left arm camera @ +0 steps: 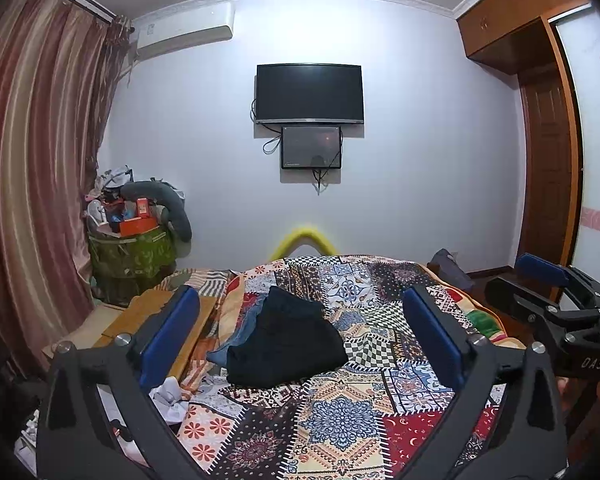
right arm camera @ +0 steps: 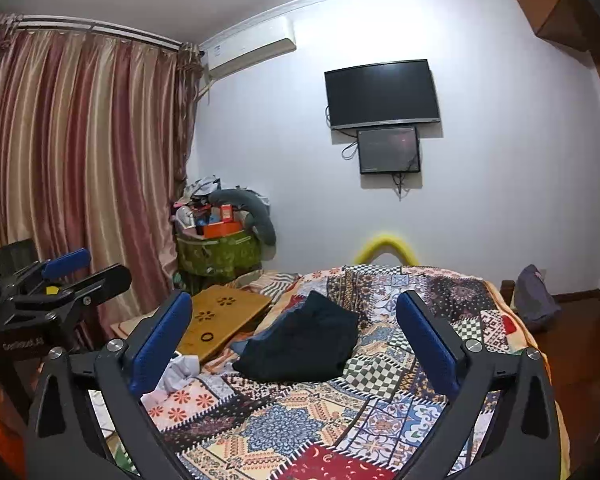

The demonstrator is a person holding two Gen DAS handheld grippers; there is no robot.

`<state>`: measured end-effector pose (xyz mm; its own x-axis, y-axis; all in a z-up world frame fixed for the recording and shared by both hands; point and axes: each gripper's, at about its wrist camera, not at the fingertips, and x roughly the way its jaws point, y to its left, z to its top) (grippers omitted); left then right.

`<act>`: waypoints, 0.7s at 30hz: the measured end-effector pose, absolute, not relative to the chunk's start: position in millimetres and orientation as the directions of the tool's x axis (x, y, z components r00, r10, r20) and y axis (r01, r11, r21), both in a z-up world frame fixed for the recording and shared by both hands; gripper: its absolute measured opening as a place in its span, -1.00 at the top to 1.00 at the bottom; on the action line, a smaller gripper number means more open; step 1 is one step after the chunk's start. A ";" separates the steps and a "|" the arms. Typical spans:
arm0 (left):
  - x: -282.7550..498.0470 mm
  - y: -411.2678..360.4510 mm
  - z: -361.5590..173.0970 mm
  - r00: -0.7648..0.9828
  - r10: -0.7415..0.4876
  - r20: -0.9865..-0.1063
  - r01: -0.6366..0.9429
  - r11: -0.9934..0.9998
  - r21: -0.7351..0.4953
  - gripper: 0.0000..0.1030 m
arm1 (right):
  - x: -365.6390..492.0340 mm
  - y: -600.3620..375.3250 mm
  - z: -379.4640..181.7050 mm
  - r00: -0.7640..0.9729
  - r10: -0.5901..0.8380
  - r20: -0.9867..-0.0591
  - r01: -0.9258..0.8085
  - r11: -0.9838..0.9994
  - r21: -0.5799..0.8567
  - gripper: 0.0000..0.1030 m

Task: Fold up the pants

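Both grippers (left arm camera: 300,328) (right arm camera: 294,330) gape above seemingly folded black pants (left arm camera: 286,350).

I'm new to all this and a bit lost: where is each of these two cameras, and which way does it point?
Left wrist: on the left gripper, open, facing across the patchwork quilt at the dark pants; right gripper at its right edge.
Right wrist: on the right gripper, open, same direction; left gripper at its left edge.
Shared: pants, quilt, wall TV.
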<state>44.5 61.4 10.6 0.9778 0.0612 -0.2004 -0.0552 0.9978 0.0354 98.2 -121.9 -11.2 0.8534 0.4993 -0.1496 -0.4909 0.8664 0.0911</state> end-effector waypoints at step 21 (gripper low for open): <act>51.0 67.1 2.5 0.974 0.051 -0.222 -0.050 0.999 0.012 -0.99 | 93.3 -128.2 -18.3 0.862 0.478 -0.167 -0.469 0.879 0.093 -0.98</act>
